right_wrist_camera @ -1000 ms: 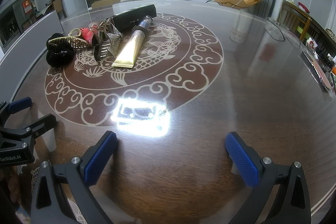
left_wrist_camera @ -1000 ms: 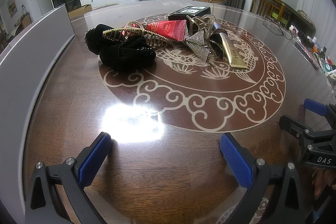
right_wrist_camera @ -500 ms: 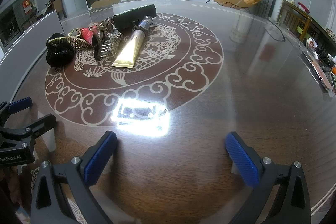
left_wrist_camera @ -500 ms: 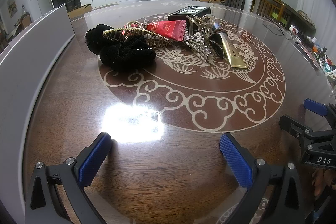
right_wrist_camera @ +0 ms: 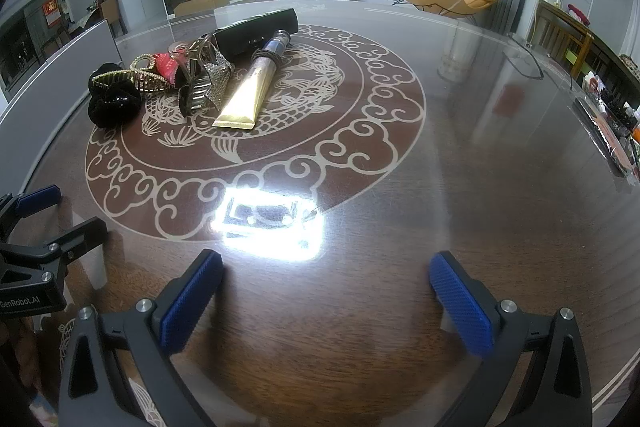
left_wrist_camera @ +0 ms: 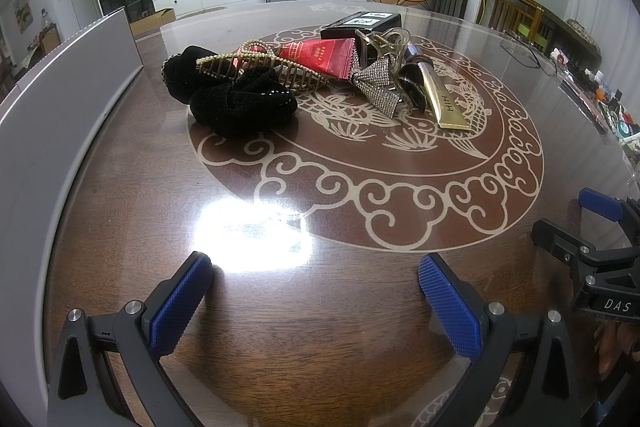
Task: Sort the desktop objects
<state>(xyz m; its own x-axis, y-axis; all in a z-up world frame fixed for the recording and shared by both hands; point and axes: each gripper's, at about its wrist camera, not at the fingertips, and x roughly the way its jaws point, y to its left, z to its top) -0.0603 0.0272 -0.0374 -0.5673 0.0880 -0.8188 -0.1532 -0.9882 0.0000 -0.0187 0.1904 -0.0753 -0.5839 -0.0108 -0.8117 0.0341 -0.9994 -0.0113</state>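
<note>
A: Left gripper (left_wrist_camera: 314, 285) and right gripper (right_wrist_camera: 326, 285): both spread wide, holding nothing, hovering low over the near table (right_wrist_camera: 500, 155); nothing has shifted from a second ago, so sorting hasn't begun.

B: And the pile?

A: Well ahead; black scrunchies (left_wrist_camera: 236, 99), pearl claw clip (left_wrist_camera: 260, 67), red sachet (left_wrist_camera: 324, 57), gold tube (right_wrist_camera: 250, 93) touching one another; grey panel (left_wrist_camera: 60, 87) fences the left edge; bare wood between grippers and pile.

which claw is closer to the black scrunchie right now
Left. The left claw sits open, facing the black scrunchie almost head-on; the right claw, also open, is farther off to its right.
</note>
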